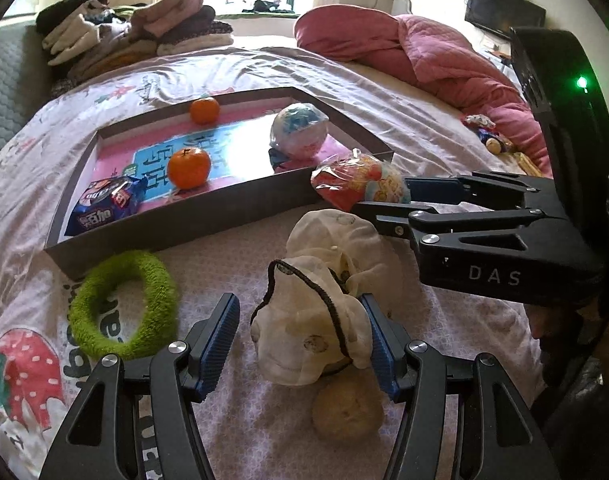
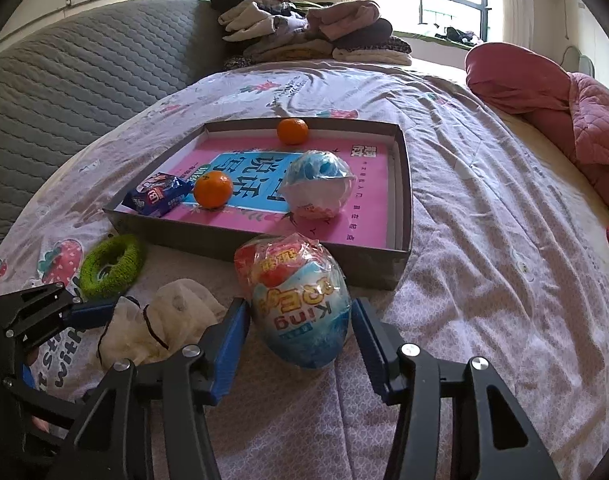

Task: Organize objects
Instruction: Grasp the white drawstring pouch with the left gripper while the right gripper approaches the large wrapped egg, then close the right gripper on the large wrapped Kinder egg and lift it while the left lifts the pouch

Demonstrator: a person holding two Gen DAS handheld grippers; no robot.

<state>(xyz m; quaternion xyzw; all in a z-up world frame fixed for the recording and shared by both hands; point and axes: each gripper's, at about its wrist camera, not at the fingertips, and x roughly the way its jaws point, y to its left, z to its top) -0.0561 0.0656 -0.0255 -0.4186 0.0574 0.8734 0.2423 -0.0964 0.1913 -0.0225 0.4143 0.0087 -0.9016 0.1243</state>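
Both grippers straddle their targets unclamped: right gripper (image 2: pixel 300 320) around the plastic-wrapped toy egg (image 2: pixel 300 312), left gripper (image 1: pixel 300 344) around the cream cloth pouch (image 1: pixel 316 320), bound for the shallow cardboard tray (image 2: pixel 400 264).

A glossy plastic-wrapped egg (image 2: pixel 300 308), a fuzzy green ring (image 1: pixel 122 308) and thin gauzy cloth (image 1: pixel 320 320) lie on matt printed bedsheet (image 2: pixel 484 208).

Shallow brown box (image 2: pixel 402 184) with a pink-and-blue printed floor, flat on the bed. Inside: two oranges (image 2: pixel 212 189), a blue snack packet (image 2: pixel 158 197), a wrapped blue-white egg (image 2: pixel 319 182). Outside, just before its near wall: a red-and-blue wrapped egg (image 2: pixel 300 312) on its side, a crumpled cream cloth pouch (image 1: pixel 324 312) with black cord, a green fuzzy ring (image 1: pixel 122 308) lying flat.
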